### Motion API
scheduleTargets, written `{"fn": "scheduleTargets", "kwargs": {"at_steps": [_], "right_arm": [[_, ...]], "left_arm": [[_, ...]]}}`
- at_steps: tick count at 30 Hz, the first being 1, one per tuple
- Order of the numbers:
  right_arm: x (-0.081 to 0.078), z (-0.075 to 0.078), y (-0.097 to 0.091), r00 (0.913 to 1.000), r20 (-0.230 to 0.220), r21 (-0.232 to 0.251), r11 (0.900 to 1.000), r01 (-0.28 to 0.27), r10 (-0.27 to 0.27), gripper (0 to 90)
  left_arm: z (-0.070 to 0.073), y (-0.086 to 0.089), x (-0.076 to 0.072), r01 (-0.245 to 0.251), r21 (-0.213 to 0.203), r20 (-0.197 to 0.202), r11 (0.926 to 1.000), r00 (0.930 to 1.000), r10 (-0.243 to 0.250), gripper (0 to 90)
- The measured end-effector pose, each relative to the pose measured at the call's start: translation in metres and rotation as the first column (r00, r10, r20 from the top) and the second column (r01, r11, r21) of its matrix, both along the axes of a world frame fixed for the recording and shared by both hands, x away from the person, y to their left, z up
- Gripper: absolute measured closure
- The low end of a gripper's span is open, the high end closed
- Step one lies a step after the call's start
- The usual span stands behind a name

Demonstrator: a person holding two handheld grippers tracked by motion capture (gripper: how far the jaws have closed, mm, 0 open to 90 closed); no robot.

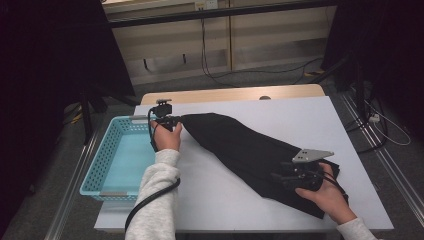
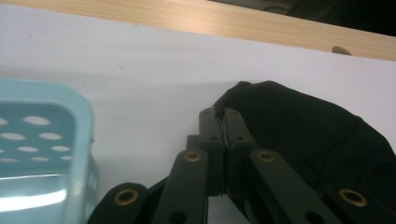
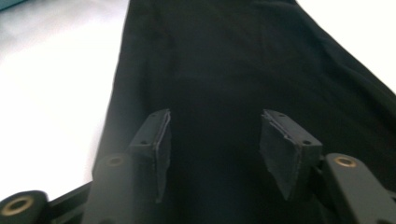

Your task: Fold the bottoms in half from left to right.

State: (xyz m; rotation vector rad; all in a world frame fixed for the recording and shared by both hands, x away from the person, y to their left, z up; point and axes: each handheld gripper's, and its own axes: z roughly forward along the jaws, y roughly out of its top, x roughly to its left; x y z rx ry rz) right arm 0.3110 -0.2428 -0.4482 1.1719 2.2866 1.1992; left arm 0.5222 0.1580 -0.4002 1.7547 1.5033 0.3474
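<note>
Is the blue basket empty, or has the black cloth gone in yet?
Empty. The blue basket shows a bare floor; the black cloth lies wholly on the white table beside it.

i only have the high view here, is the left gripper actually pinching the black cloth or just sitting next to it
Observer: In the left gripper view the left gripper has its jaws pressed together on a thin edge of the black cloth.
Operator: and the right one, shut too
Observer: No. In the right gripper view the right gripper stands with its pads apart, the cloth lying beneath them, not pinched.
Operator: anything close to the left gripper i should know about
Observer: The corner of the blue basket sits just to one side of it, with bare white table between.
</note>
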Motion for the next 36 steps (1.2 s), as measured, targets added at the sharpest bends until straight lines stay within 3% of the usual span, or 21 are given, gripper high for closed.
{"fn": "scheduleTargets", "kwargs": {"at_steps": [7,24,28,31,36], "right_arm": [[0.001,-0.002,0.001,0.9999,-0.002,0.001,0.9999,0.015,-0.015,35.4],[0.002,-0.004,0.004,0.9998,-0.014,-0.002,0.9999,0.016,-0.016,29.2],[0.002,-0.004,0.005,0.9998,-0.017,-0.001,0.9999,0.014,-0.014,27.6],[0.002,-0.005,0.005,0.9997,-0.017,-0.002,0.9999,0.015,-0.015,27.0],[0.002,-0.005,0.006,0.9996,-0.019,-0.001,0.9998,0.019,-0.019,26.4]], "left_arm": [[0.01,0.005,-0.002,0.001,-0.002,0.017,1.0,0.9999,-0.001,88.4],[0.028,0.017,0.0,-0.009,0.002,0.005,1.0,0.9999,0.009,88.4],[0.025,0.008,-0.003,0.025,-0.006,0.0,0.9997,0.9997,-0.025,88.4],[0.022,-0.003,-0.007,0.078,-0.021,-0.006,0.9967,0.9969,-0.078,88.4],[0.015,-0.021,-0.02,0.168,-0.054,0.003,0.9843,0.9858,-0.168,88.4]]}}
